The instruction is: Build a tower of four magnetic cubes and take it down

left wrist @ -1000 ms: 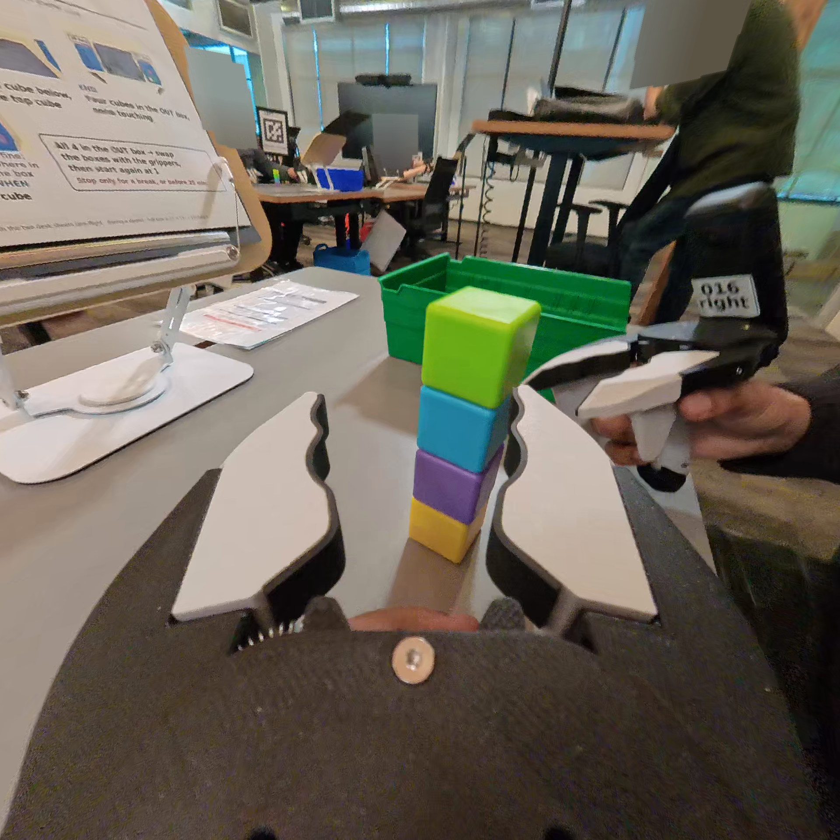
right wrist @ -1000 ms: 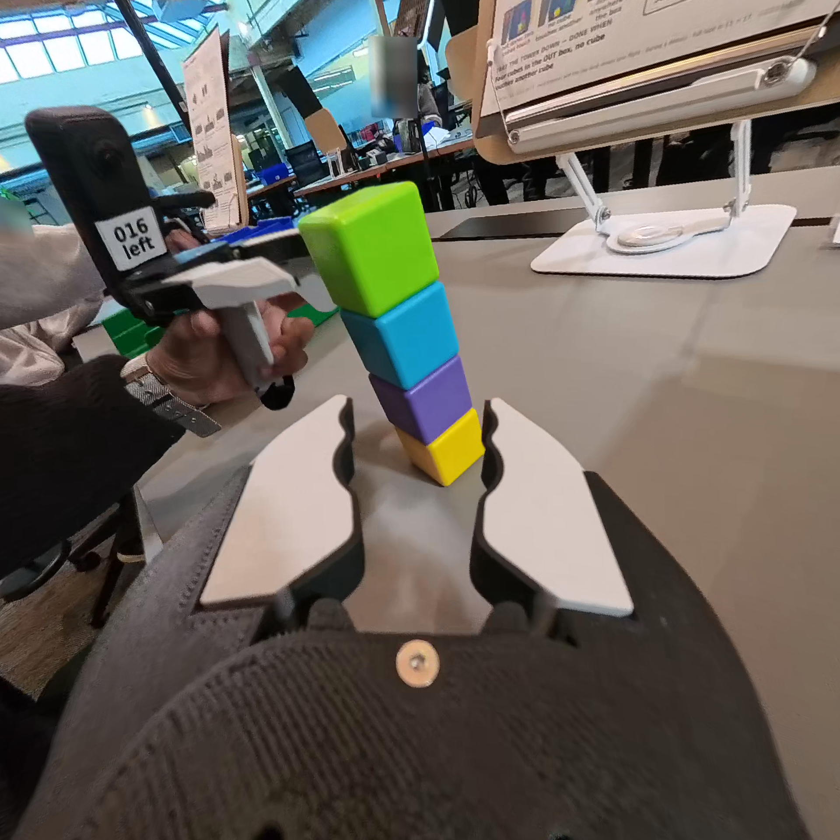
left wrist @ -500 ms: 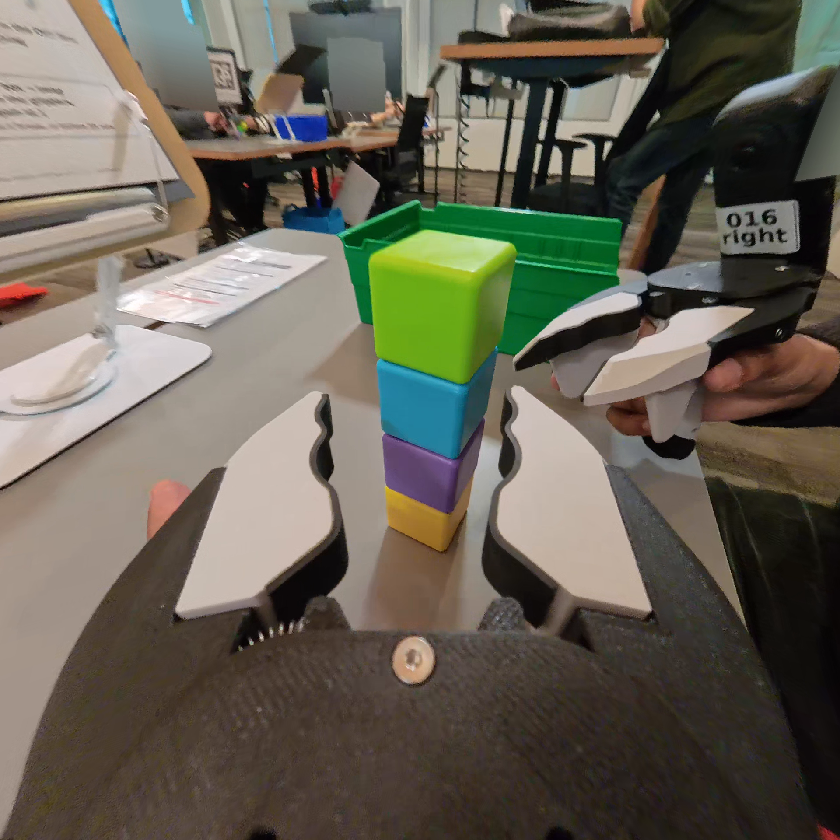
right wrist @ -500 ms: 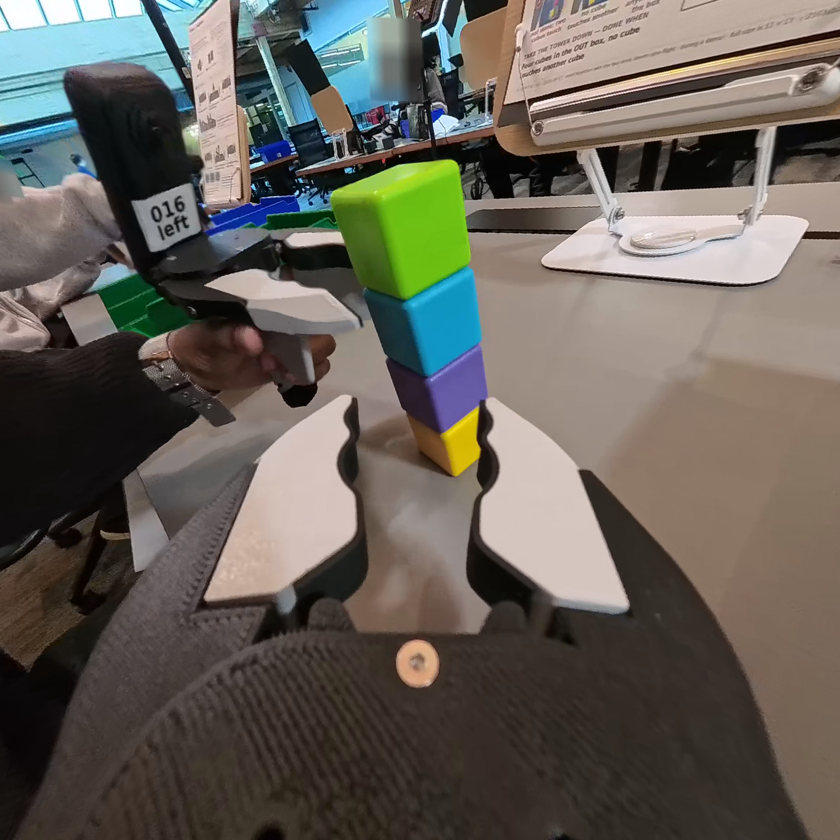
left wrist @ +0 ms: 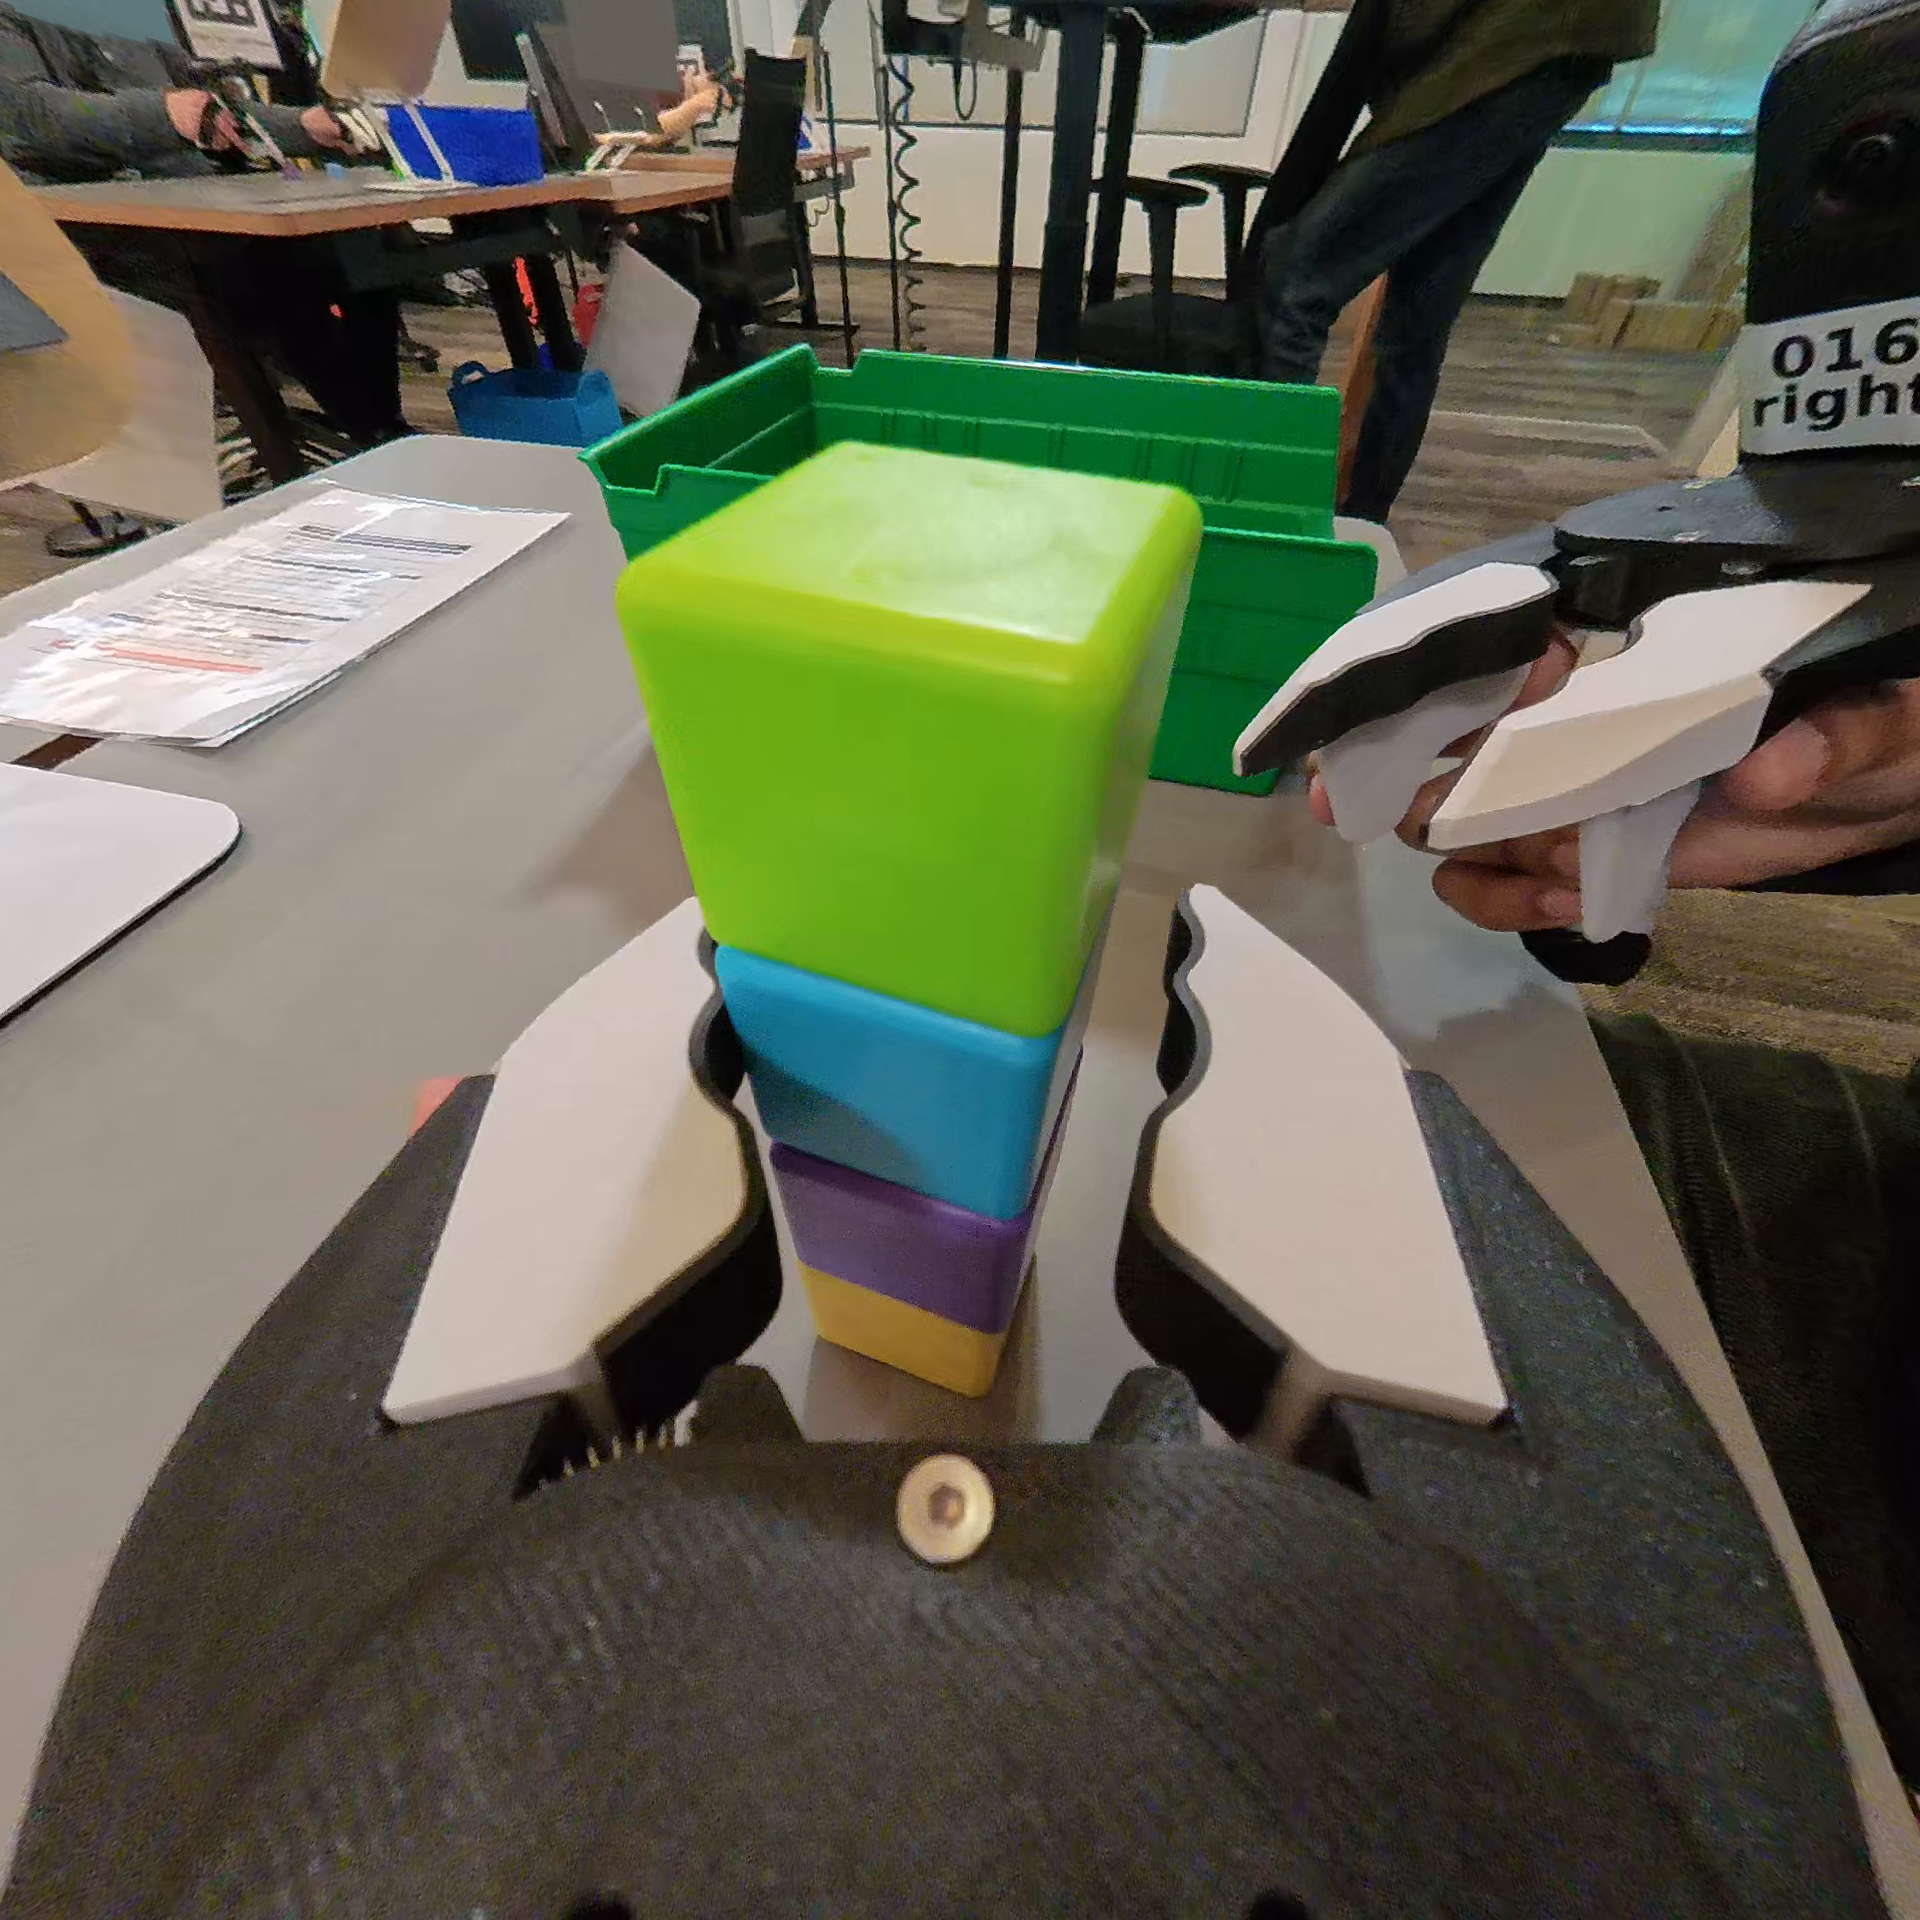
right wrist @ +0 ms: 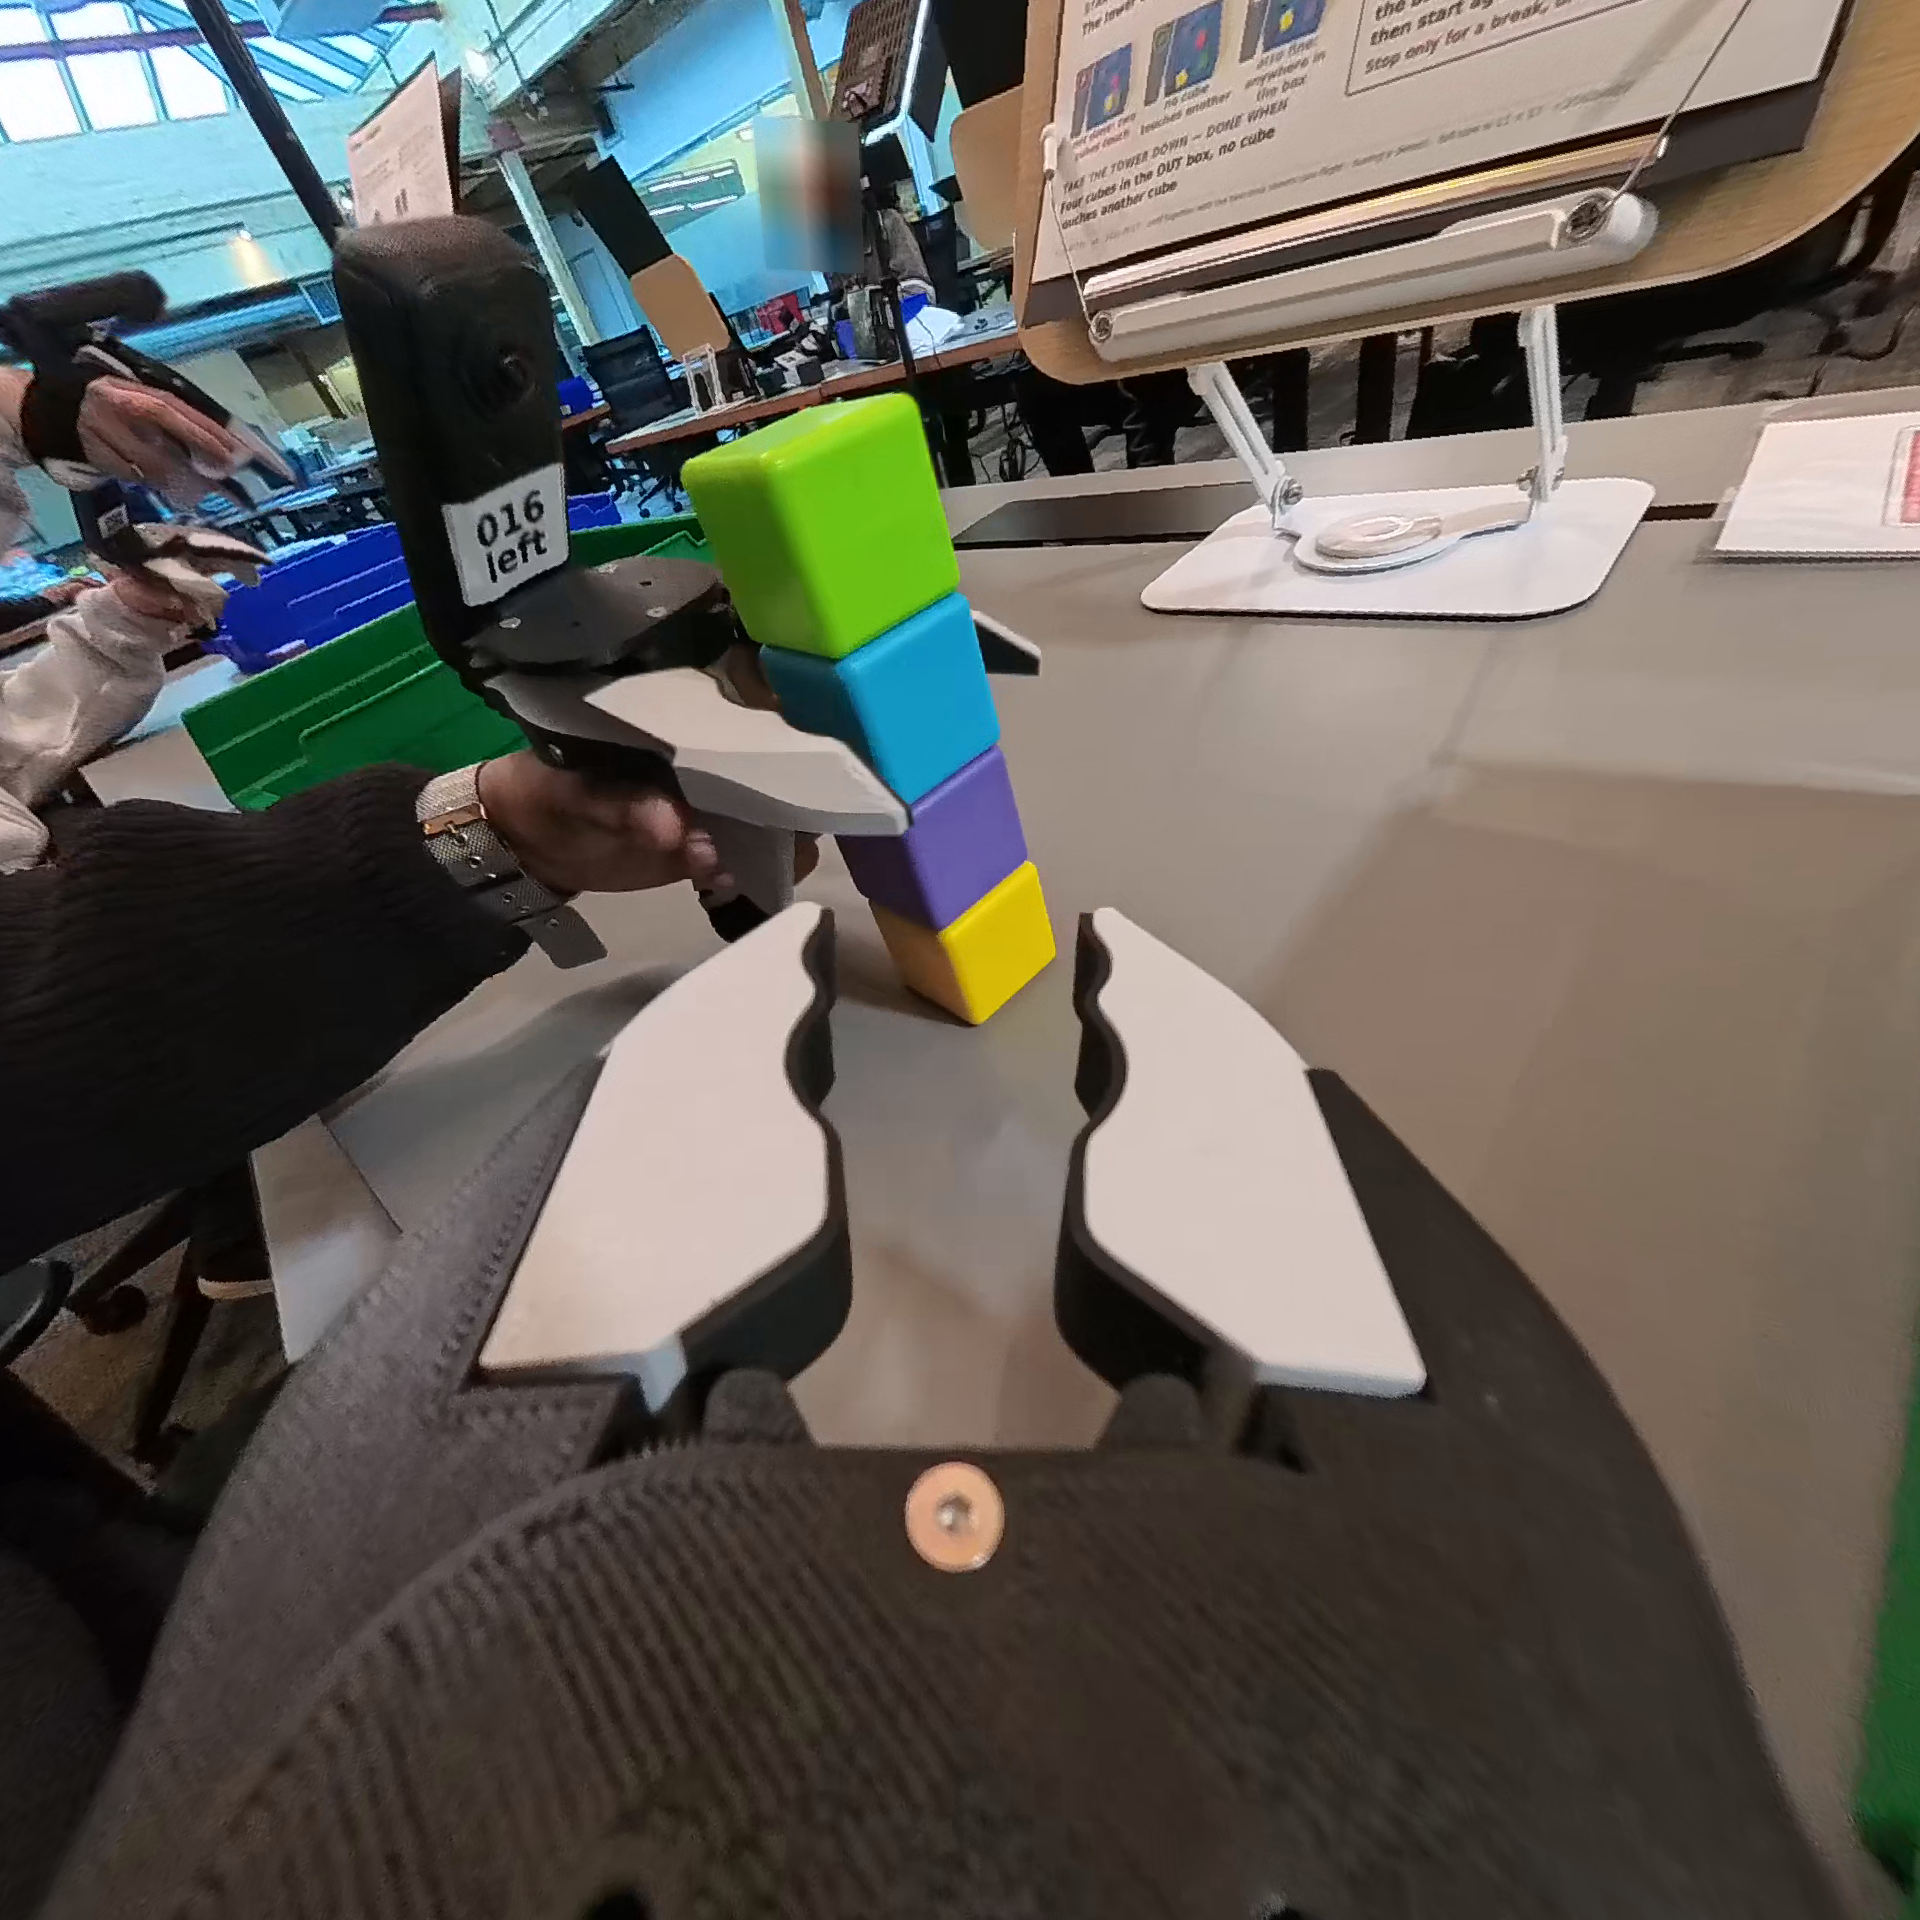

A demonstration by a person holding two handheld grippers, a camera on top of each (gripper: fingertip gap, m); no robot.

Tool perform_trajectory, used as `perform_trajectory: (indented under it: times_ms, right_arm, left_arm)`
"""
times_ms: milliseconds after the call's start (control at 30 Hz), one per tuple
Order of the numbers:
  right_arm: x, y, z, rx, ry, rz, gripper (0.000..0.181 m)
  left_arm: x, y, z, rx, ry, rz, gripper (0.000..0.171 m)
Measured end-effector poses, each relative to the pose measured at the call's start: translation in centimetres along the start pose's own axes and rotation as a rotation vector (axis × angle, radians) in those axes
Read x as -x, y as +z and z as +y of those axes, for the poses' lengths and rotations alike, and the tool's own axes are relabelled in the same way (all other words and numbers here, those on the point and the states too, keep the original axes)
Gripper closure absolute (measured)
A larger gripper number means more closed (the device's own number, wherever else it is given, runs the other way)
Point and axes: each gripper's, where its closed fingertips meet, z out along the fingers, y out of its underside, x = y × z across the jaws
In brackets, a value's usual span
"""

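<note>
The left tool [left wrist: 940,1023] was held wide, its two fingers set on either side of the blue cube [left wrist: 894,1081] with a gap showing at the right finger — no grip was seen. In the right wrist view the left tool [right wrist: 940,727] was seen level with that cube, one finger in front of the tower and one tip showing behind it. The right tool [right wrist: 951,977] was also held wide and empty, near the yellow cube [right wrist: 982,940] but apart from it. The tower stood on the grey table [right wrist: 1455,831]: yellow cube at the bottom, then the purple cube [right wrist: 951,836], the blue cube and the green cube [left wrist: 894,727] on top. A green bin [left wrist: 1247,644] sat behind it at the table's far edge, and a white stand [right wrist: 1392,551] was placed toward the opposite side.
</note>
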Motion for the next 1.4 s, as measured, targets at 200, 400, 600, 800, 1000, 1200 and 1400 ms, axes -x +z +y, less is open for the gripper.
perform_trajectory:
  times_ms: [200,400,600,800,1000,1200,1400]
  right_arm:
    - [0.4,0.4,0.1,0.007,0.001,-0.017,0.138]
    - [1.3,1.6,0.3,0.023,-0.003,-0.056,0.139]
    - [2.2,2.8,0.5,0.039,-0.01,-0.098,0.139]
    - [2.7,3.3,0.6,0.047,-0.019,-0.115,0.139]
    - [2.7,3.2,0.5,0.045,-0.018,-0.112,0.14]
    - [2.5,3.0,0.5,0.043,-0.016,-0.107,0.14]
    - [2.2,2.6,0.6,0.044,-0.02,-0.093,0.141]
  left_arm:
    - [0.5,-0.8,0.0,-0.006,-0.003,-0.033,0.097]
    - [0.5,-2.2,0.5,-0.002,-0.015,-0.055,0.107]
    - [0.0,-3.3,1.0,0.005,-0.02,-0.057,0.11]
    - [-0.3,-3.9,1.1,0.004,-0.027,-0.056,0.111]
    - [0.0,-4.1,0.7,-0.01,-0.027,-0.068,0.112]
    - [0.1,-3.5,0.8,-0.01,-0.026,-0.082,0.101]
    - [-0.4,-2.6,0.9,0.001,-0.01,-0.045,0.104]
